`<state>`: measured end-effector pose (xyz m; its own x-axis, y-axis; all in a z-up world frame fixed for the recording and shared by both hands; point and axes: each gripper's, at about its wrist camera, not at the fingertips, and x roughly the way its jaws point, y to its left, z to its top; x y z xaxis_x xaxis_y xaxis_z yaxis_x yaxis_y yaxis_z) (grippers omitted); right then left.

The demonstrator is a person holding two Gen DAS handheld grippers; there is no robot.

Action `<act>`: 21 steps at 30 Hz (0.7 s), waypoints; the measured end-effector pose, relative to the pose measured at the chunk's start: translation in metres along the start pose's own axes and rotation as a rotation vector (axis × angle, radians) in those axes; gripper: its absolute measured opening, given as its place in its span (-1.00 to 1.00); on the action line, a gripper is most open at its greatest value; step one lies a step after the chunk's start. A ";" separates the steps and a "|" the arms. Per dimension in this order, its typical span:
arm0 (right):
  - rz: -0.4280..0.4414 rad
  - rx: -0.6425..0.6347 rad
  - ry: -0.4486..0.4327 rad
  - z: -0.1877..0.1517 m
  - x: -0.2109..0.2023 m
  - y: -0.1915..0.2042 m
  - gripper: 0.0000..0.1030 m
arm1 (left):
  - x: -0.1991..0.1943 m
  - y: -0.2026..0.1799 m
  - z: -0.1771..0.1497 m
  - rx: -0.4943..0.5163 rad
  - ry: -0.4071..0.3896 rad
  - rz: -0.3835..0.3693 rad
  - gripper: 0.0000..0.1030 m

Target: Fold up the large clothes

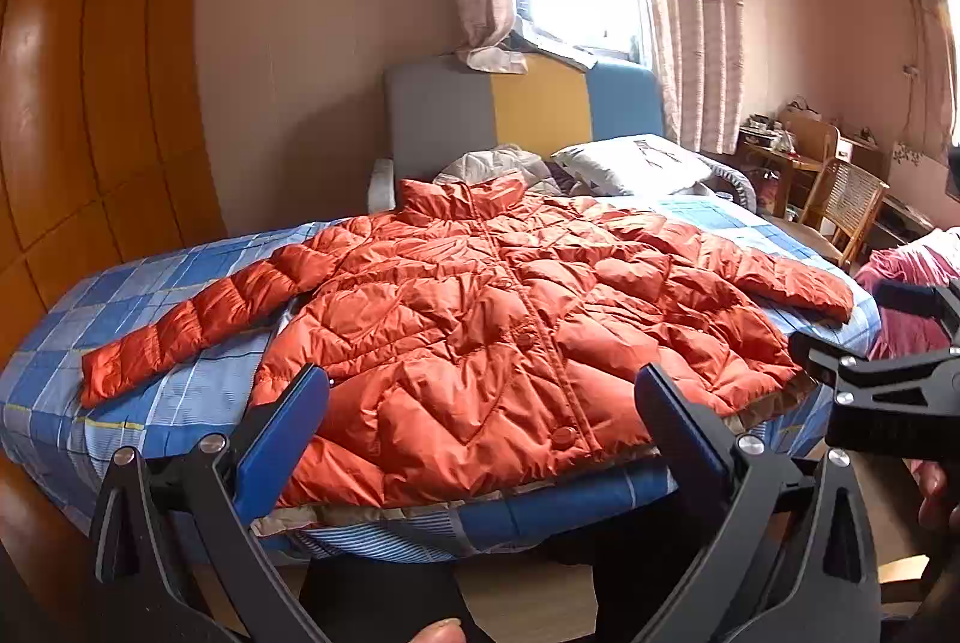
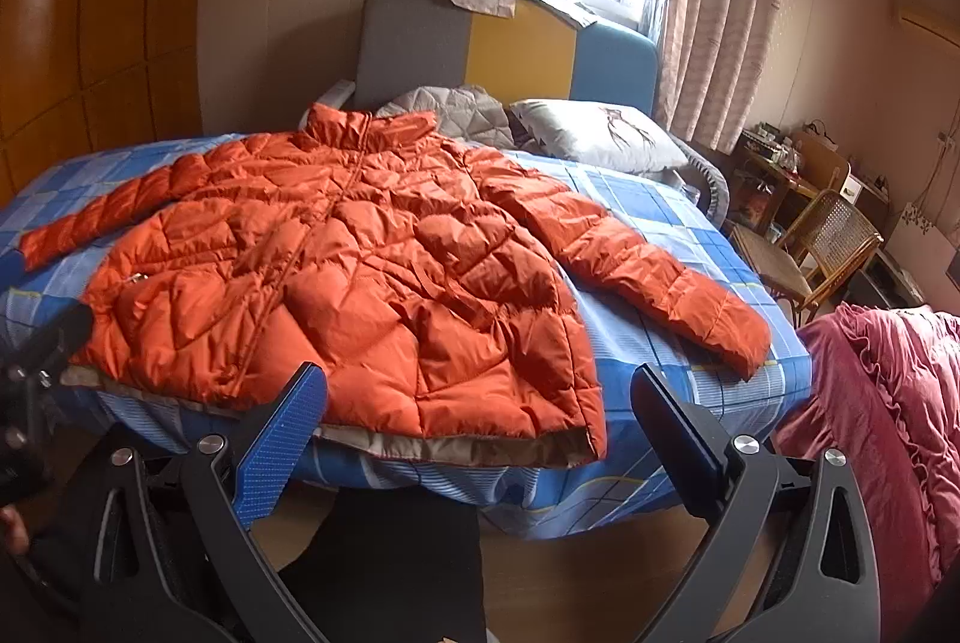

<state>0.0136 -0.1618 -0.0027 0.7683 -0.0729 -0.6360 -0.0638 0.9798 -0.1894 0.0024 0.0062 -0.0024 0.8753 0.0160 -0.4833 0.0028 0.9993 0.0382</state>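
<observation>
Orange puffer jacket [image 1: 480, 319] lies spread flat, front up and fastened, on the bed [image 1: 150, 403], sleeves out to both sides, collar at the far end, hem nearest at the bed's edge. Left gripper [image 1: 480, 415] is held wide, empty, hovering just short of the hem; jacket is ahead of it, roughly centered between its fingers. Right gripper [image 2: 480, 415] is also spread wide, holding nothing, with the hem's right corner just ahead and the right sleeve [image 2: 660, 283] ahead and to its right. Neither touches the fabric. Pillow [image 2: 600, 132] and grey quilted blanket [image 2: 450, 105] sit far ahead past the collar; pink bedding [image 2: 888, 403] is off to the right gripper's right.

Step judged: start, no fold made yet. Next move likely calls for pinching a sleeve cuff or side edge and carrying it across the body; slippery, puffy fabric may need a deep bite.
</observation>
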 end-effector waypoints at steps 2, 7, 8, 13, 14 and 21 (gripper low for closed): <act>0.002 0.004 0.012 -0.001 0.003 -0.001 0.94 | 0.002 0.001 0.000 -0.008 0.007 0.001 0.97; -0.002 0.010 0.021 -0.001 0.007 -0.004 0.94 | 0.005 0.001 -0.001 0.000 0.007 0.006 0.97; -0.002 0.010 0.023 -0.001 0.007 -0.005 0.94 | 0.006 0.001 -0.002 -0.001 0.006 0.008 0.97; -0.002 0.011 0.029 -0.002 0.009 -0.005 0.94 | 0.008 0.003 -0.002 -0.010 0.011 0.009 0.97; -0.003 0.010 0.027 -0.002 0.009 -0.005 0.94 | 0.008 0.003 -0.002 -0.008 0.009 0.009 0.97; -0.005 0.014 0.033 -0.002 0.010 -0.005 0.94 | 0.009 0.005 -0.002 -0.014 0.004 0.014 0.97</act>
<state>0.0201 -0.1680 -0.0094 0.7471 -0.0839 -0.6595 -0.0509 0.9819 -0.1826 0.0095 0.0115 -0.0082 0.8731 0.0304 -0.4866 -0.0165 0.9993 0.0329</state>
